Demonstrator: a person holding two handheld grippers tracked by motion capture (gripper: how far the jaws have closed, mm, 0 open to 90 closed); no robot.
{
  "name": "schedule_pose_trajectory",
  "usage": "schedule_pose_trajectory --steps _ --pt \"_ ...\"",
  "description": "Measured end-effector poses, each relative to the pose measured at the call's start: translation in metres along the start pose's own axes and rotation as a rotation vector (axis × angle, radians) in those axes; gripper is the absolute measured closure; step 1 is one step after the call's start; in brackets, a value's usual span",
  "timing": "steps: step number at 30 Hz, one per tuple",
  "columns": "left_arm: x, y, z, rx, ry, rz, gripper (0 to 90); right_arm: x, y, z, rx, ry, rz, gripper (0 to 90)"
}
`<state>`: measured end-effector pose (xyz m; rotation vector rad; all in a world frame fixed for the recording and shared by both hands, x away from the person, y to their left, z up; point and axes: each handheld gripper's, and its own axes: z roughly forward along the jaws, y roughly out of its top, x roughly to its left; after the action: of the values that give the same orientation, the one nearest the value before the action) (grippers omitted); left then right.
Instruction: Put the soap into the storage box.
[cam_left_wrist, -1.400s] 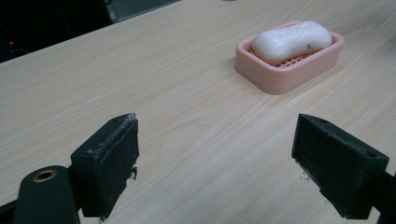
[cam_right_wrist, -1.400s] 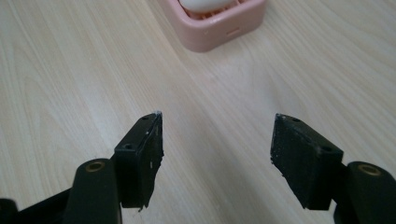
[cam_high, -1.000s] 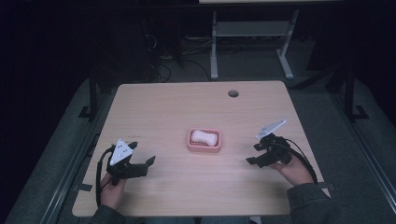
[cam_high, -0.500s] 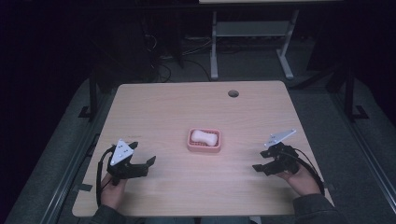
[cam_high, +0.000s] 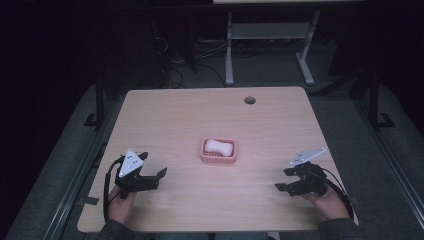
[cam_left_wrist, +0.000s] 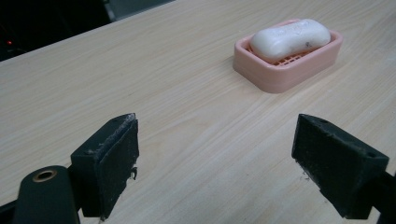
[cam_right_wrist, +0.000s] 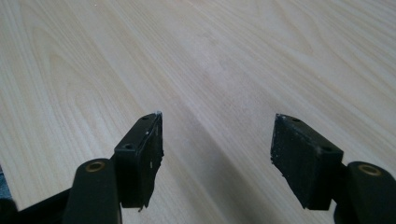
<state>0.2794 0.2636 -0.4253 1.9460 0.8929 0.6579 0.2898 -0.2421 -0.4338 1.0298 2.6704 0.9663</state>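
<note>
From the high view, a white soap bar (cam_high: 218, 146) lies in a pink dish (cam_high: 218, 157) at table (cam_high: 190, 115) centre; the left gripper (cam_high: 159, 176) waits at seven o'clock, the right gripper (cam_high: 281, 187) at four. The left gripper view shows its jaws spread and empty, the dish at one o'clock. The right gripper view shows its jaws apart over bare wood; any grasp would likely go best squared across the soap.
</note>
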Motion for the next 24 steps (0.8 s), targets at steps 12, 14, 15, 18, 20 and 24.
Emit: schedule_pose_trajectory --steps 12,14,15,18,20,24 --pt "-0.001 0.000 0.001 0.006 -0.008 0.008 14.6 0.006 -0.020 -0.004 -0.026 -0.005 0.028 33.6" --pt "-0.001 0.000 0.001 0.006 -0.009 0.006 14.6 0.007 -0.023 -0.005 -0.033 -0.008 0.030 33.6" --pt "-0.001 0.000 0.001 0.010 -0.008 0.005 14.6 0.008 -0.025 -0.007 -0.036 -0.010 0.030 33.7" --pt "-0.001 0.000 0.002 0.008 -0.012 0.008 14.6 0.011 -0.028 -0.011 -0.057 -0.014 0.037 33.6" --pt "-0.001 0.000 0.002 0.010 -0.010 0.007 14.6 0.013 -0.031 -0.013 -0.067 -0.017 0.040 33.6" --pt "-0.002 0.000 0.004 0.008 -0.022 0.002 14.6 0.017 -0.036 -0.012 -0.085 -0.009 0.060 30.5"
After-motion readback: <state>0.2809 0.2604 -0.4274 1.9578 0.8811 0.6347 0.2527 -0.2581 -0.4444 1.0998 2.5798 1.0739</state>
